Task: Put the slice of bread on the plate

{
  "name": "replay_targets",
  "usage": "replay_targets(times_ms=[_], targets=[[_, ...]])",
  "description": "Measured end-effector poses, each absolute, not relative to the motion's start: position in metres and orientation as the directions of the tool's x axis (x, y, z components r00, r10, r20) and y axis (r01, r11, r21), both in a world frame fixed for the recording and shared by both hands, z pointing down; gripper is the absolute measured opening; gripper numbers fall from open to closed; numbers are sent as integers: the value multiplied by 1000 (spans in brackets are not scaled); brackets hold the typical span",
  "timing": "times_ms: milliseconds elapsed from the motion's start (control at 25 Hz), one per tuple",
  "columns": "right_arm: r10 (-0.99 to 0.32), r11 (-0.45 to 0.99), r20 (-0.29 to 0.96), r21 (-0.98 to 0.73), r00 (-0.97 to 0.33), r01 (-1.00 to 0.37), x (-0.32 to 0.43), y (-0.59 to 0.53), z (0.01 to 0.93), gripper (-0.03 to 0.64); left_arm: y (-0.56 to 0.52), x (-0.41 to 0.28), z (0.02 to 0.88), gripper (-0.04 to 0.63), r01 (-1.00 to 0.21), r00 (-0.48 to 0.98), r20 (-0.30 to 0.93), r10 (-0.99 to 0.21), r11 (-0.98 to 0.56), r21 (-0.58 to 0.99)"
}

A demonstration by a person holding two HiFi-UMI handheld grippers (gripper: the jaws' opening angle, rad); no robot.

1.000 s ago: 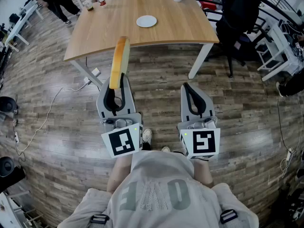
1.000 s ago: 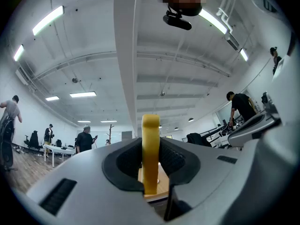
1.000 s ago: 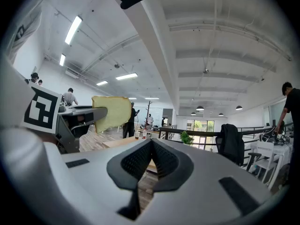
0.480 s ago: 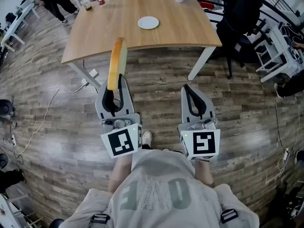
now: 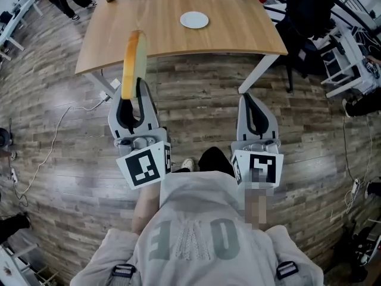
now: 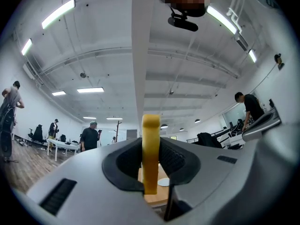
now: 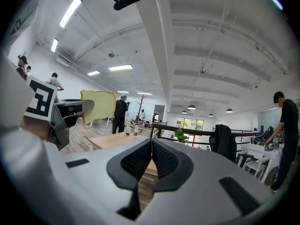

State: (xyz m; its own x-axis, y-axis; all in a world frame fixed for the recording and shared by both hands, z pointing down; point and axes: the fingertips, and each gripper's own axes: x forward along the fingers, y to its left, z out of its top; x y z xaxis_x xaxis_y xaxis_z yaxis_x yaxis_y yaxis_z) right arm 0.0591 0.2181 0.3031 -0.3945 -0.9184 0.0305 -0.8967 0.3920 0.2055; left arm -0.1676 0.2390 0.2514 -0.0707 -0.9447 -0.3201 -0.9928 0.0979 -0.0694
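Left gripper (image 5: 139,83) clamps bread slice (image 5: 132,61); plate (image 5: 194,20) apart.

Bread slice (image 5: 132,64) upright on edge, well apart from white plate (image 5: 194,20).

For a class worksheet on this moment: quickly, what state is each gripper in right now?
Left gripper: closed on the slice of bread, which stands on edge.
Right gripper: closed, holding nothing.

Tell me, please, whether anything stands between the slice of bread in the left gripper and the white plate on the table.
Nothing visible does. The left gripper holds the slice of bread upright near the front edge of the wooden table, and only bare tabletop lies between it and the white plate.
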Motion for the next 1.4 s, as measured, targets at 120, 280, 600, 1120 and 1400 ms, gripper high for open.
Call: replay_targets(times_ms=[120,280,600,1120,1400], targets=[[-921,389,59,194,-385,-901,53,210,310,20,225,-176,262,89,-995,-60,-289,-955,80,-58],[-922,387,73,200,-380,-900,51,189,312,19,204,-179,261,87,-996,-49,-296,-954,70,-62],[-897,438,25,186,-441,-880,42,112,330,20,148,-181,283,88,-988,-68,-292,-954,104,-110],[-881,465,-2,186,-474,-865,70,-110,297,20,-65,-161,259,88,-981,-111,-290,-951,152,-124],[-821,561,-9,175,-571,-809,58,-204,295,20,-148,-167,240,88,-963,-177,-306,-936,230,-144]])
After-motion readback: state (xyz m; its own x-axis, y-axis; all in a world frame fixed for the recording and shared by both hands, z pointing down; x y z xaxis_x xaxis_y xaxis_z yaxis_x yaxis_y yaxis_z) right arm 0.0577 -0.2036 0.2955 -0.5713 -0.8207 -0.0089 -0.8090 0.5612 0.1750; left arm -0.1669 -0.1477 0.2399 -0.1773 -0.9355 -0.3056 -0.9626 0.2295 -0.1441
